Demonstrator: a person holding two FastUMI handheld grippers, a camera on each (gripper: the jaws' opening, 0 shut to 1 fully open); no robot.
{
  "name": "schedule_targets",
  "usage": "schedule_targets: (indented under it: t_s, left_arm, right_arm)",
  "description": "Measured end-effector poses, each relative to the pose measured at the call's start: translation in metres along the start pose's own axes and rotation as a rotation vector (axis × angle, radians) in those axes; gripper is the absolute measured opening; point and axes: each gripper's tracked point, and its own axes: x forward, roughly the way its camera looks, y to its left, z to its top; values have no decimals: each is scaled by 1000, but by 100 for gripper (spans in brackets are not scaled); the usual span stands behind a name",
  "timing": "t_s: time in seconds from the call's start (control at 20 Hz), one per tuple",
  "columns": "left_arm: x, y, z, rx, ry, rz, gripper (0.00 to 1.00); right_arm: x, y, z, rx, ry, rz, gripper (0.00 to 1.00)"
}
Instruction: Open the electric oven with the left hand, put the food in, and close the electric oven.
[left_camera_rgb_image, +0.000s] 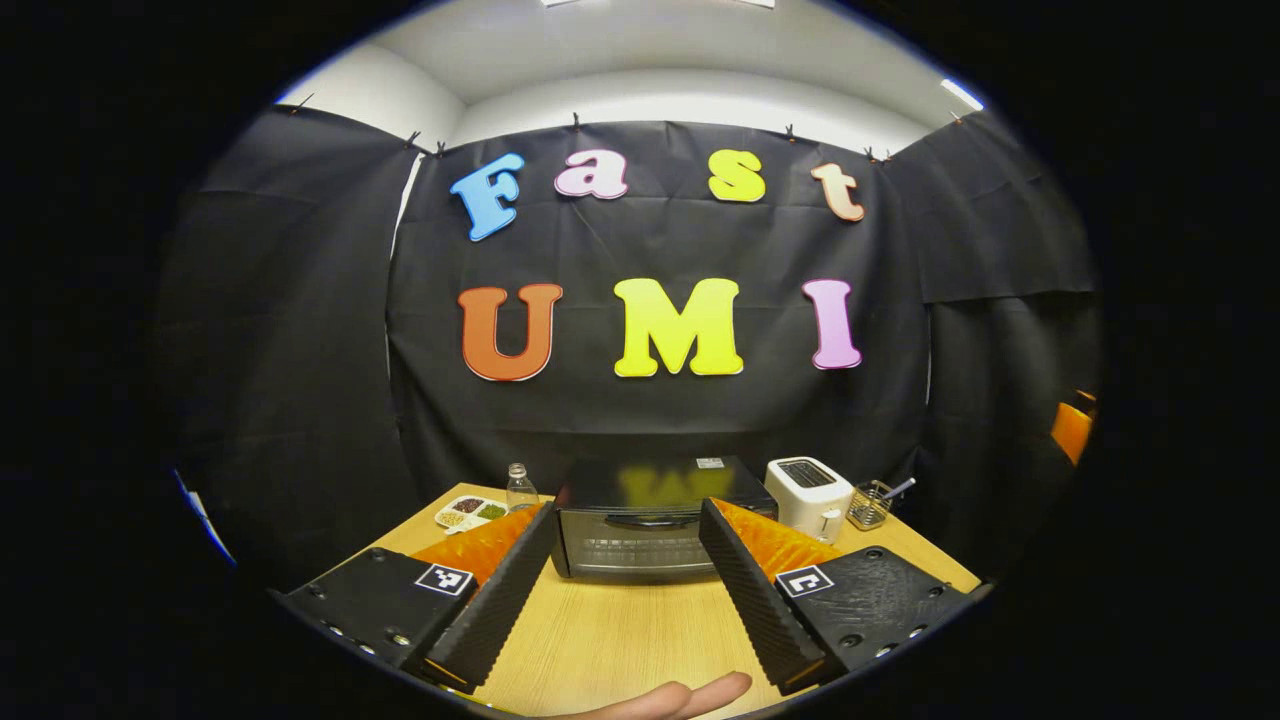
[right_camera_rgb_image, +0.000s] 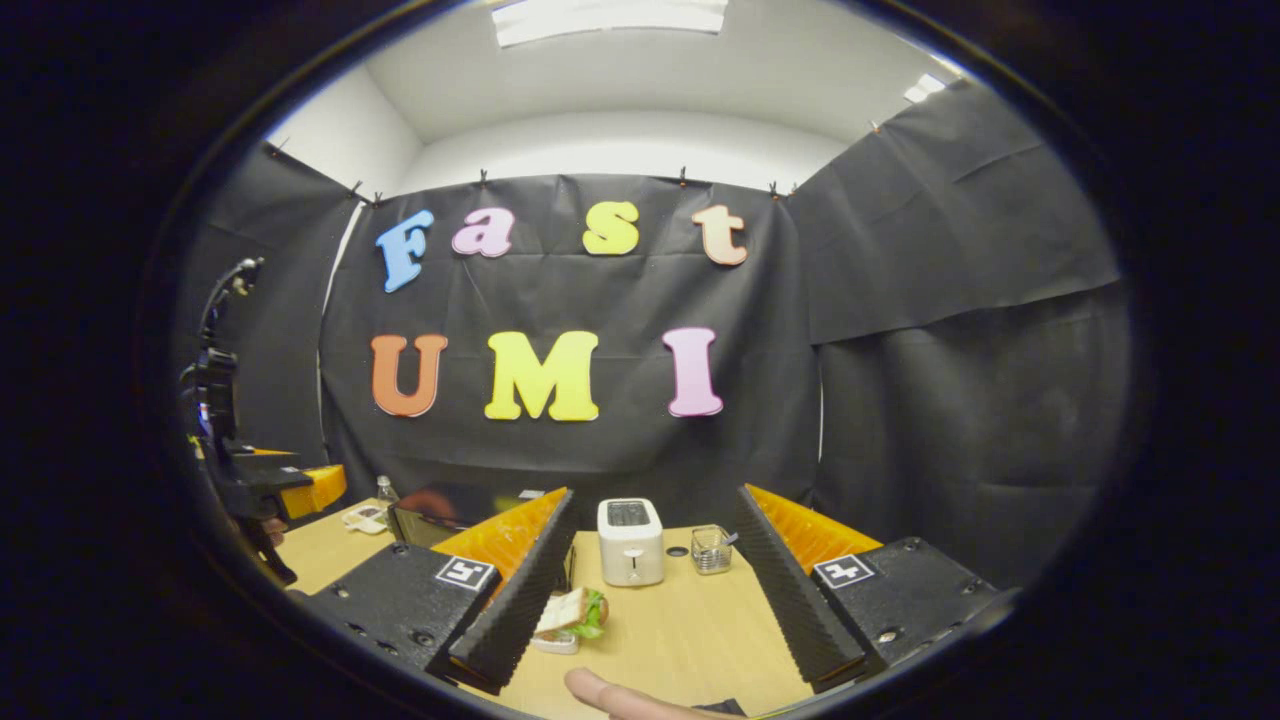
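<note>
A black electric oven (left_camera_rgb_image: 650, 520) stands at the back of the wooden table (left_camera_rgb_image: 620, 640), door closed, its handle across the top of the glass. My left gripper (left_camera_rgb_image: 625, 520) is open and points straight at it from a short distance. In the right gripper view the oven (right_camera_rgb_image: 440, 515) is at the left, partly hidden by a finger. A sandwich with lettuce (right_camera_rgb_image: 572, 612) lies on the table just ahead of my open right gripper (right_camera_rgb_image: 655, 505), beside its left finger. The left gripper (right_camera_rgb_image: 290, 485) appears at that view's far left, above the table.
A white toaster (left_camera_rgb_image: 810, 495) and a small wire basket (left_camera_rgb_image: 870, 505) stand right of the oven. A small bottle (left_camera_rgb_image: 519, 490) and a divided dish of grains (left_camera_rgb_image: 468, 512) sit to its left. A fingertip (left_camera_rgb_image: 690, 697) shows at the bottom edge.
</note>
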Motion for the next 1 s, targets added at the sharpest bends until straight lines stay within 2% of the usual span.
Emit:
schedule_targets:
  t_s: [0.05, 0.2, 0.25, 0.3, 0.35, 0.55, 0.6, 0.65, 0.75, 1.0]
  left_arm:
    - [15, -5, -2, -3, 4, -5, 94]
    - [64, -19, -18, 5, 45, -29, 94]
    - [80, -21, -25, 6, 62, -27, 94]
    - [97, -25, -34, -7, 88, -39, 94]
    - [112, -30, -44, -17, 116, -48, 94]
    - [169, -22, -78, 4, 194, 1, 94]
    - [182, -21, -87, 16, 216, 5, 94]
    - [192, -19, -97, 24, 247, 11, 94]
    - [203, -14, -112, 22, 297, 27, 94]
    - [214, -31, -127, -4, 326, -26, 94]
  right_arm:
    - [3, -1, -1, 1, 0, 5, 92]
    - [11, -2, -3, 4, -9, 31, 92]
    - [15, -8, -4, 1, -14, 18, 92]
    - [18, -15, -6, -2, -17, 5, 100]
    - [20, -18, -7, 0, -18, -4, 91]
    - [30, -32, -16, 4, -23, -26, 92]
    - [32, -34, -18, 3, -17, -27, 100]
    - [34, -37, -22, -2, -13, -32, 92]
    - [37, -46, -23, -14, -17, -52, 92]
    - [36, -54, -30, -18, -11, -70, 92]
